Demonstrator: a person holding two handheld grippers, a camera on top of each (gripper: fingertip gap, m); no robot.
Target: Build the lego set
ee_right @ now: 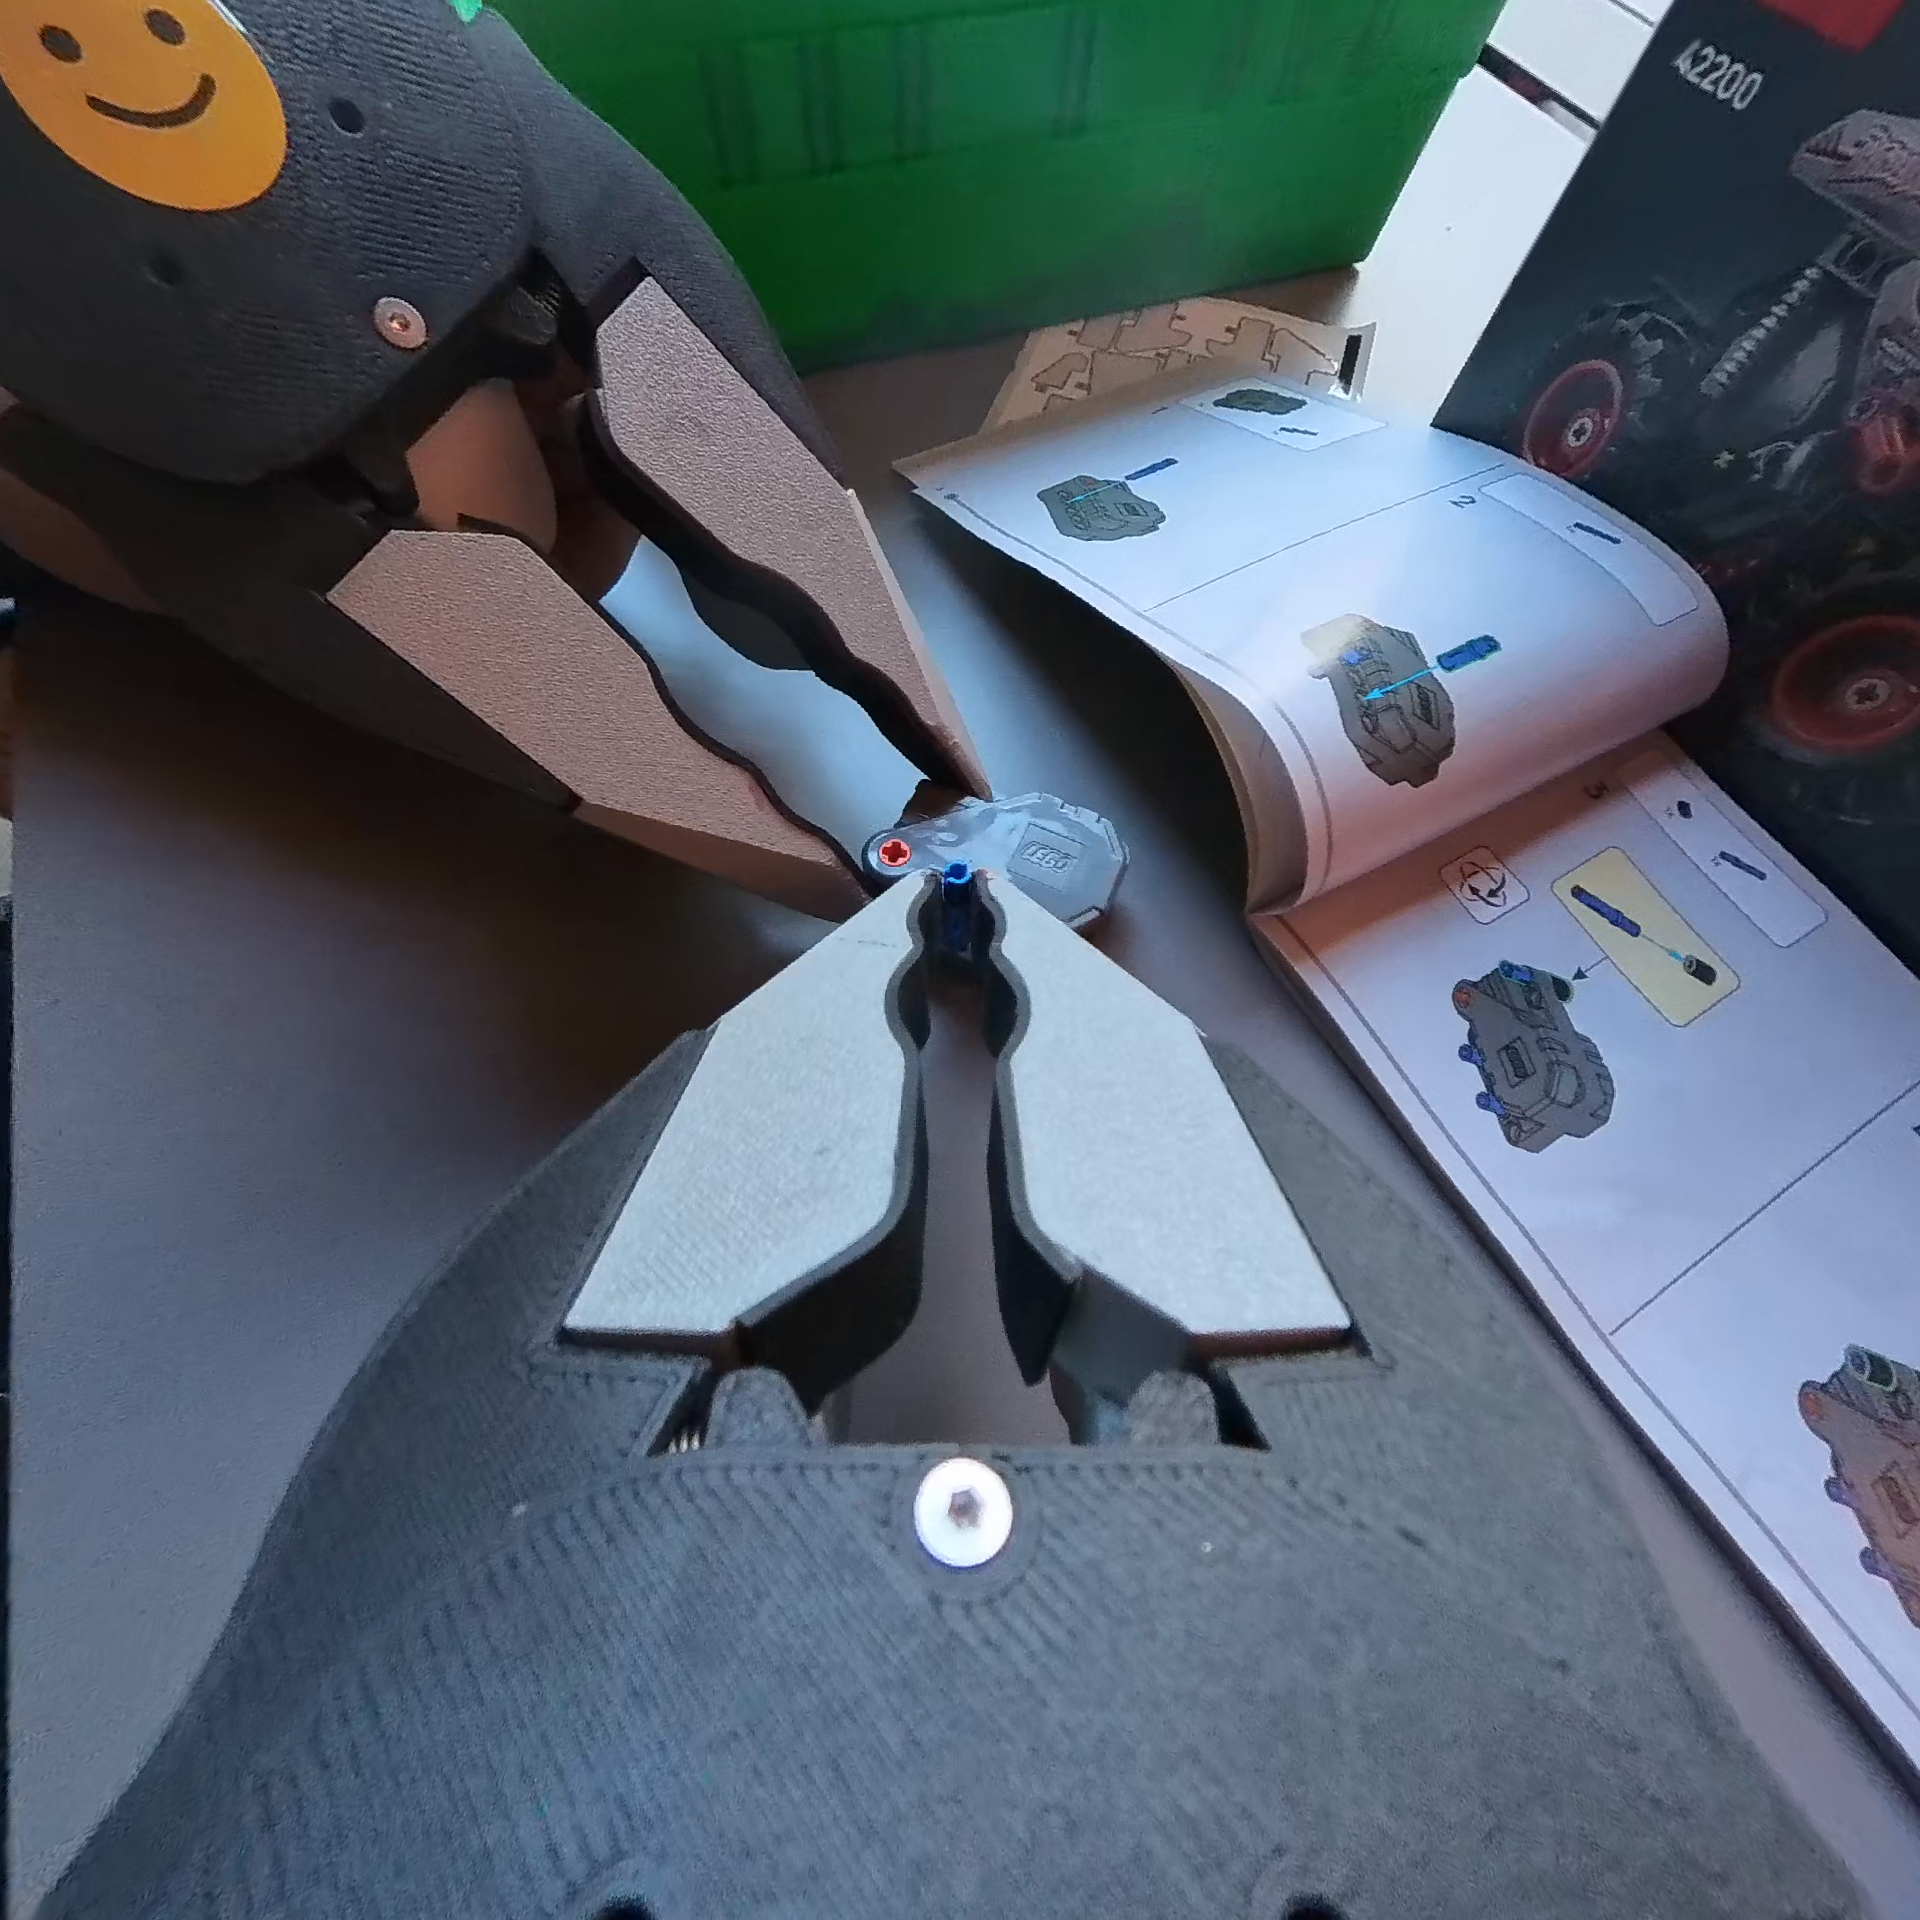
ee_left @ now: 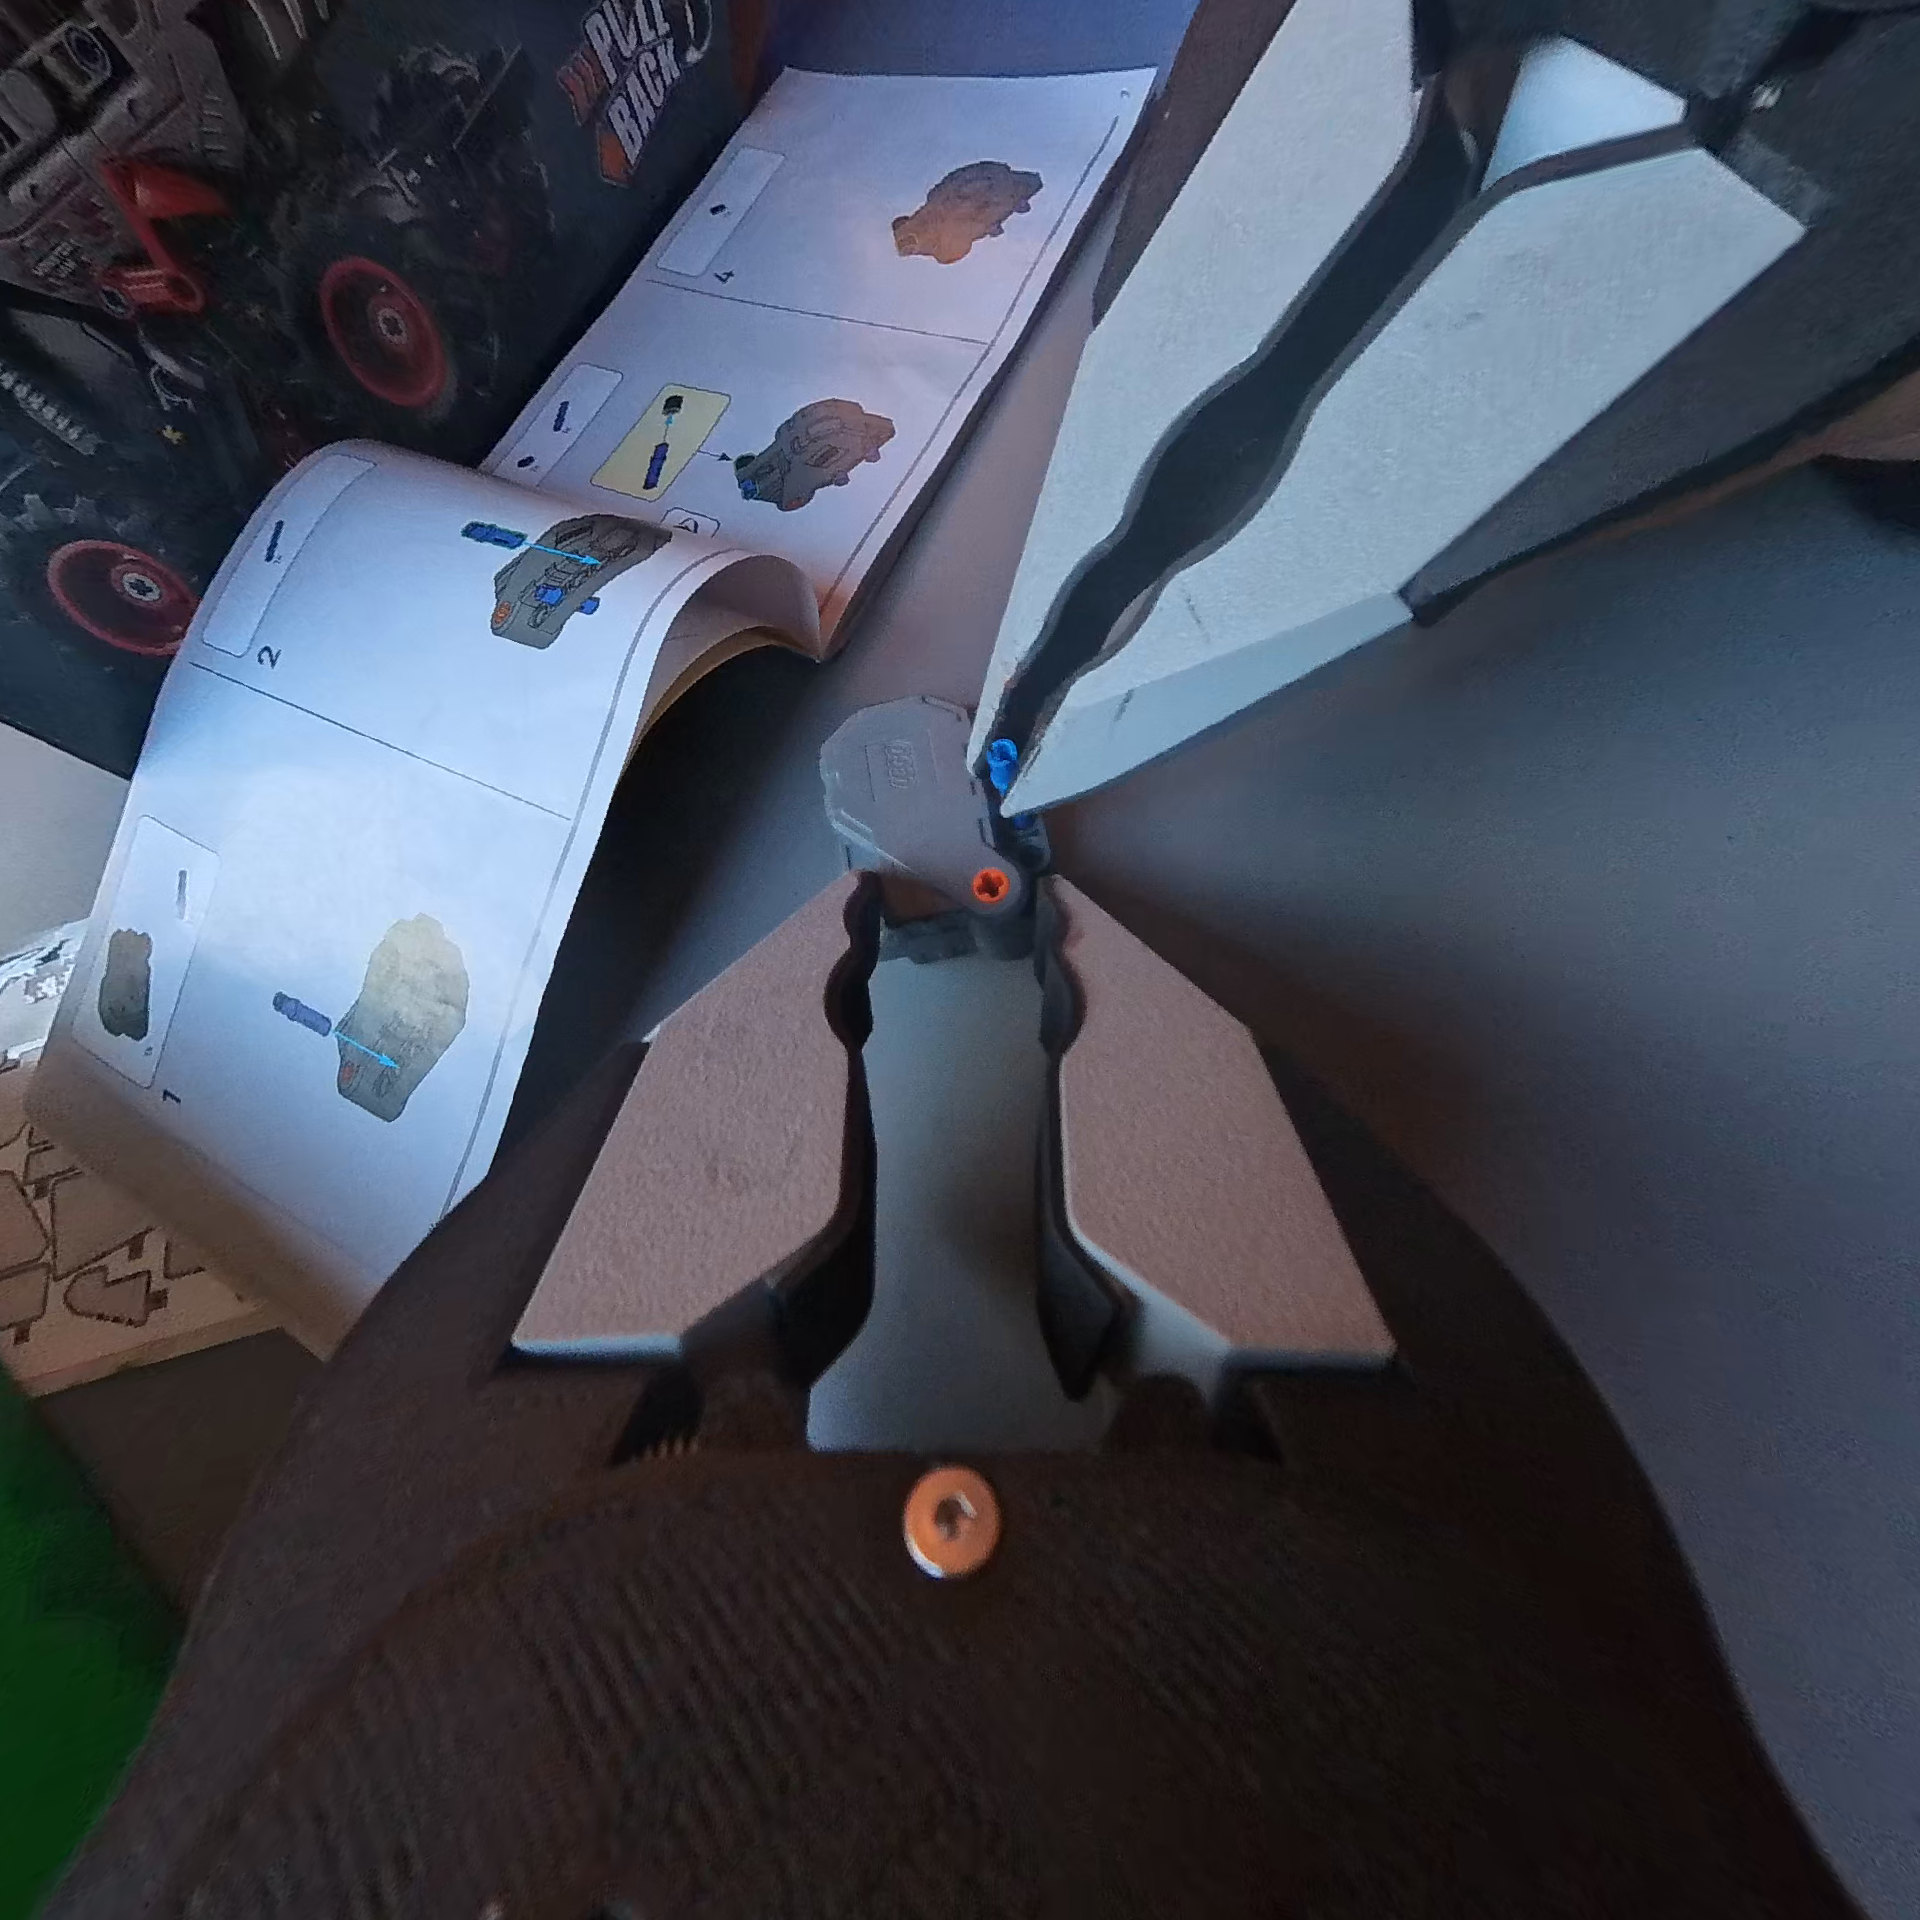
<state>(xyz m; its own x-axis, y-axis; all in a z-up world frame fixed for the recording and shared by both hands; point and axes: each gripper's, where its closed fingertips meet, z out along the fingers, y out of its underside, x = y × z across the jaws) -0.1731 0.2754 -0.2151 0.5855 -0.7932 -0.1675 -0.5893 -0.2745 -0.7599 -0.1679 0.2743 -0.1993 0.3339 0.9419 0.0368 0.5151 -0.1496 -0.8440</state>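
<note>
My left fingers (ee_left: 951, 904) clamped on grey branded motor block (ee_left: 914, 795), my right fingers (ee_right: 958, 883) pinching blue pin (ee_right: 956, 899), open instruction booklet (ee_right: 1455, 727), dark printed set box (ee_right: 1766, 364), grey table (ee_left: 1558, 935)

A dark grey matte worktop (ee_right: 312, 1018) fills the scene, lit from one side, with cool highlights. Behind it stands what looks like a green bin (ee_right: 1039, 156).

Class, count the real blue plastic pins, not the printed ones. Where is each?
1 seen: a small blue plastic pin pinched in the right gripper, beside the grey motor block. Others may be hidden.
</note>
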